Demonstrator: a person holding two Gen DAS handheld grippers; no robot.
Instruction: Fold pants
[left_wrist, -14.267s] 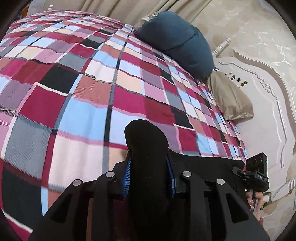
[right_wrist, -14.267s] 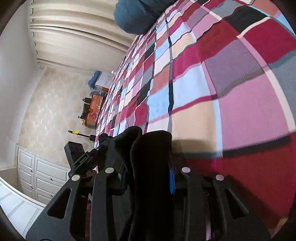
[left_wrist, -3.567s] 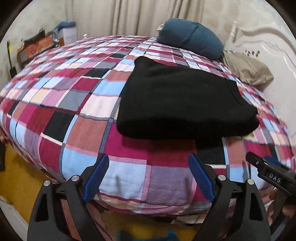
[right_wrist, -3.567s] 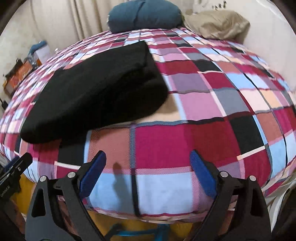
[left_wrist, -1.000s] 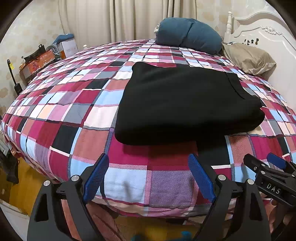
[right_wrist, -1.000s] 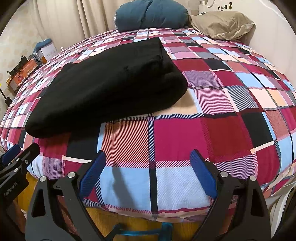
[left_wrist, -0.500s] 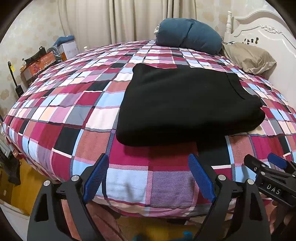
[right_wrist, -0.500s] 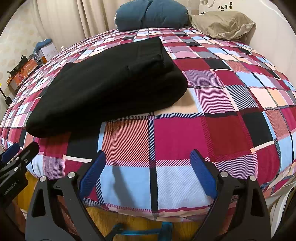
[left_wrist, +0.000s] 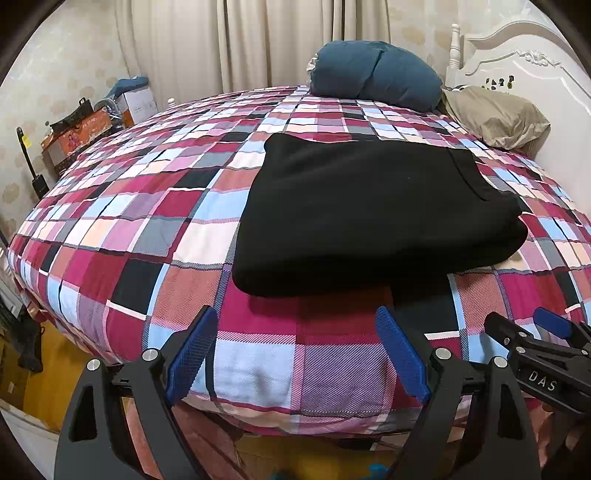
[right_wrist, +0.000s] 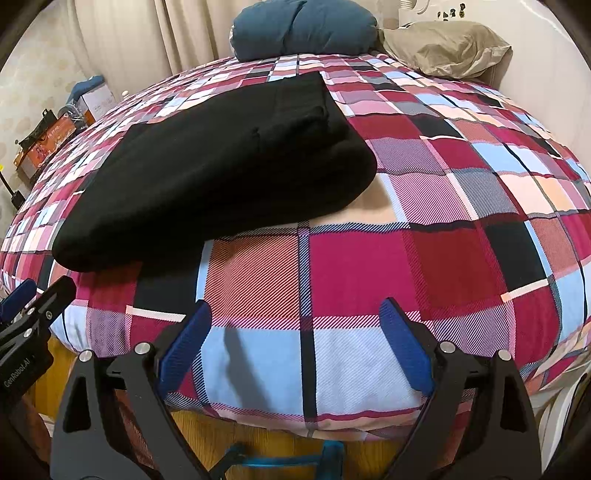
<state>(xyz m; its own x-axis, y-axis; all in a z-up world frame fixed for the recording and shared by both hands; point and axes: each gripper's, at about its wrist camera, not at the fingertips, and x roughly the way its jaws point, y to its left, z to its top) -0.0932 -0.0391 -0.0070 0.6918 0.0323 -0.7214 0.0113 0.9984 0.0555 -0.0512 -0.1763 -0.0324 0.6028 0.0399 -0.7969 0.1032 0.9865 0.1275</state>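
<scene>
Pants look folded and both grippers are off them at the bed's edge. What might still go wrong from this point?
The black pants lie folded on the plaid blanket, near its front edge; a nudge from the open left gripper or right gripper might drag the stack toward the drop. The rounded right corner looks bulky, so the layers may loosen or slide open.

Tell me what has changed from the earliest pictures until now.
Both grippers let go of the black fabric pants and drew back off the bed. The left gripper and right gripper are now open and empty. The pants lie folded on the plaid bedspread. For the last few seconds nothing has visibly moved.
</scene>
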